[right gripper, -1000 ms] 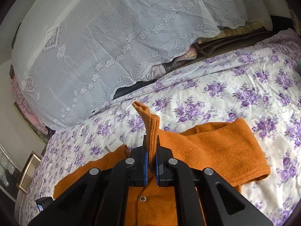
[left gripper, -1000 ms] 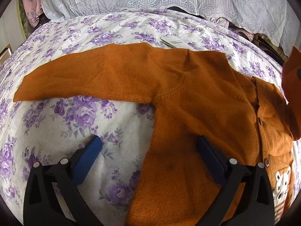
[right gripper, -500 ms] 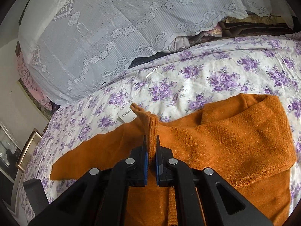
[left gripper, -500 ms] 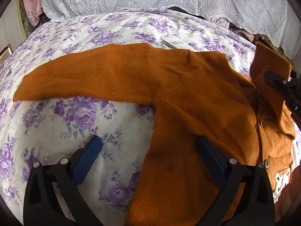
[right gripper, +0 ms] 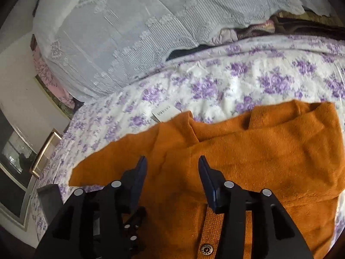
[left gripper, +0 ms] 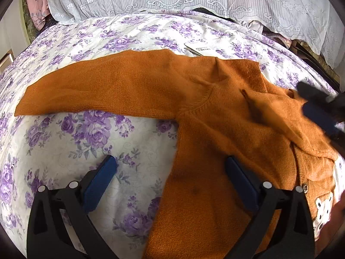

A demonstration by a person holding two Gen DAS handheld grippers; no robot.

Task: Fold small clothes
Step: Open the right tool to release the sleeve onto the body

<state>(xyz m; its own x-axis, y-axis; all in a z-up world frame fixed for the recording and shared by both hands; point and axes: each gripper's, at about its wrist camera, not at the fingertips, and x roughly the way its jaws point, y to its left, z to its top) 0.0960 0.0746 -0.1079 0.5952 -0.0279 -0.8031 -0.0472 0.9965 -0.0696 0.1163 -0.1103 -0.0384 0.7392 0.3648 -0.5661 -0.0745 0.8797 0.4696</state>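
Note:
An orange knit cardigan (left gripper: pixel 215 116) lies on the flowered bed sheet (left gripper: pixel 90 142), buttons up, with a bear patch (left gripper: pixel 323 207) at the lower right. Its left sleeve (left gripper: pixel 97 90) stretches out flat to the left. Its right sleeve (right gripper: pixel 280 151) is folded over the chest. My left gripper (left gripper: pixel 170 172) is open and empty, low over the cardigan's left side edge. My right gripper (right gripper: pixel 172 168) is open and empty just above the folded sleeve; it shows blurred in the left wrist view (left gripper: pixel 319 112).
A white paper tag (left gripper: pixel 199 48) lies at the collar; it also shows in the right wrist view (right gripper: pixel 166 113). White lace cloth (right gripper: pixel 129 32) covers a pile behind the bed. A framed mirror (right gripper: pixel 19 159) stands at the left.
My right gripper carried the right sleeve cuff across the chest, lowered it, then opened and let it go. The left gripper has stayed still and open.

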